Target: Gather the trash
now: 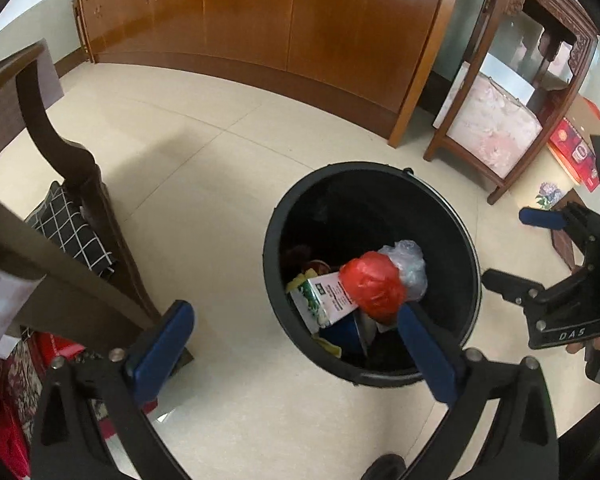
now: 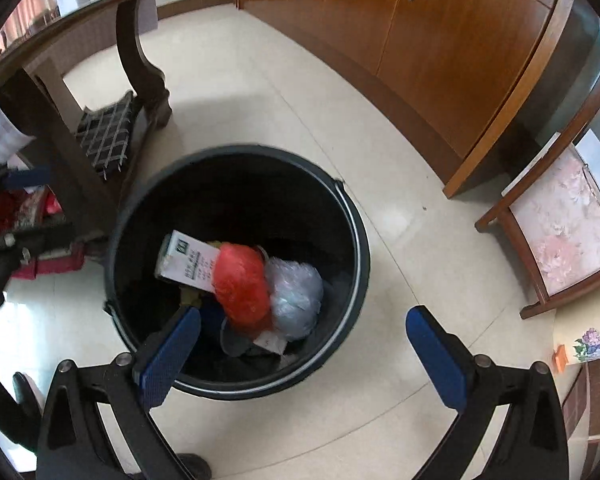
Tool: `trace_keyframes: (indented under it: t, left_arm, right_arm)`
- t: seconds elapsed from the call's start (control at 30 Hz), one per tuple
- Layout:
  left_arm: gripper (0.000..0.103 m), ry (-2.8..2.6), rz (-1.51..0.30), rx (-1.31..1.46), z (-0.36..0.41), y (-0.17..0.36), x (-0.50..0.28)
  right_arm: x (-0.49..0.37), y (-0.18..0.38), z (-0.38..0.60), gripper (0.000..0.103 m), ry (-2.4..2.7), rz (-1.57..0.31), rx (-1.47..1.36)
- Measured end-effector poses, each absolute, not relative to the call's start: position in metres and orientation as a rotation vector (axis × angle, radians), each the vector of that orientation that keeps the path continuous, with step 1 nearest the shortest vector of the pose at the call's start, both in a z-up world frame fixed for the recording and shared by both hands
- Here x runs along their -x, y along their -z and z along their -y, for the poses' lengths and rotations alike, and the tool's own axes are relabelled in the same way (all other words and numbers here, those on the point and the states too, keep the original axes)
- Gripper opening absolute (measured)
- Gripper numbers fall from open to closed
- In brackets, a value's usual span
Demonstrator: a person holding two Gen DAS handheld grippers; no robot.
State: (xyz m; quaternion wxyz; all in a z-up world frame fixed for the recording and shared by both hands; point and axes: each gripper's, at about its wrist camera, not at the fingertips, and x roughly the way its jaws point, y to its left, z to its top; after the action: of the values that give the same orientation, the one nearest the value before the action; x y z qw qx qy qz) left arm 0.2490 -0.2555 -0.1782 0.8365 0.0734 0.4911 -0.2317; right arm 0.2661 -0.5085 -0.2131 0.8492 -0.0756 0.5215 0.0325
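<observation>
Left tongs agape, chair beside bin

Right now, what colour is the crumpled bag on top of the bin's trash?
Red, beside a clear one; right wrist view shows it best.

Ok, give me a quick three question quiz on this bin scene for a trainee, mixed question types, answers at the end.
1. True or false: the left gripper and the right gripper both stand open with nothing between their fingers.
2. Multiple choice: the red plastic bag lies A) on the floor beside the bin, B) inside the black bin, C) on the chair.
3. Short answer: what lies directly beside the red bag, on the side away from the white carton?

Key
1. True
2. B
3. A crumpled clear plastic bag
</observation>
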Motion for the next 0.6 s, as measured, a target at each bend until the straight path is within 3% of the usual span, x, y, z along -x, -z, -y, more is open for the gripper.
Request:
trace_keyframes:
  t: [0.6]
  left_arm:
    - [0.102, 0.417, -0.919, -0.178, 0.209, 0.121, -0.208]
  right_arm:
    - [-0.214, 0.136, 0.437, 0.103, -0.025, -0.971, 0.149]
